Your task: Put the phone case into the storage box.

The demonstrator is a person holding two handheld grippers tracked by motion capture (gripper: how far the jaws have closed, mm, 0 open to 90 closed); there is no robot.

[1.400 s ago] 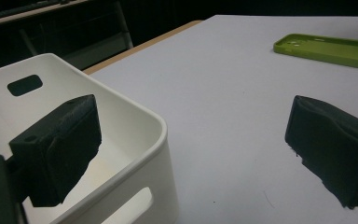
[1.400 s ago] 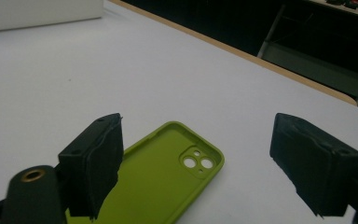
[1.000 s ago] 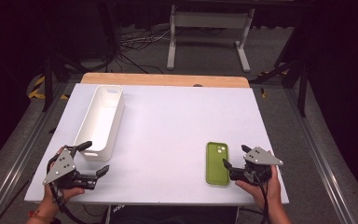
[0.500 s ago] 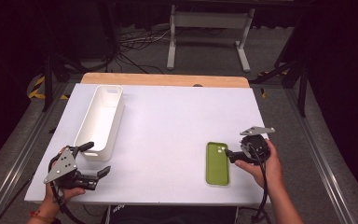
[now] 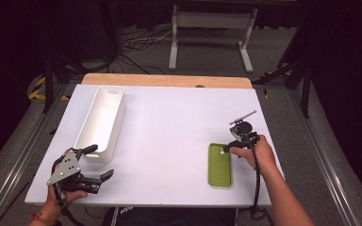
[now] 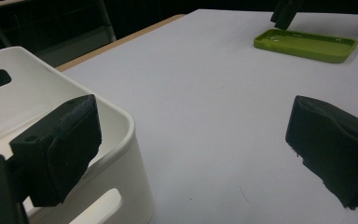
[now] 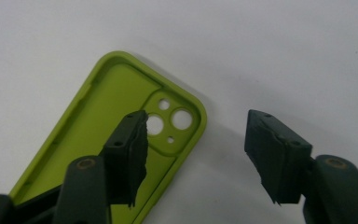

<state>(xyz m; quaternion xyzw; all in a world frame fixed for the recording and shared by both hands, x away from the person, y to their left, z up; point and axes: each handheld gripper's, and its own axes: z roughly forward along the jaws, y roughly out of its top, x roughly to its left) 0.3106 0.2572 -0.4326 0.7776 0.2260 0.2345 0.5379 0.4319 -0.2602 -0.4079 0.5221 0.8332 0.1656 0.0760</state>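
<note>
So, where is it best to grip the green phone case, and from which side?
Probably the long side wall near the camera cutout, from above. The phone case lies flat, open side up, so its thin raised rim is what offers a hold. The open right gripper already straddles that edge.

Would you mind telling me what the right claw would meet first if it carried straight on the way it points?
Probably the green phone case: the open right claw straddles its camera-hole corner, though the height above it is unclear.

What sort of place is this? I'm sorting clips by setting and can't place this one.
Probably a lab or studio set up for recording, not a home: a white table on a metal frame, loose cables on the grey floor beyond it, dark surroundings, and a person's hand-held left gripper and right gripper.
</note>
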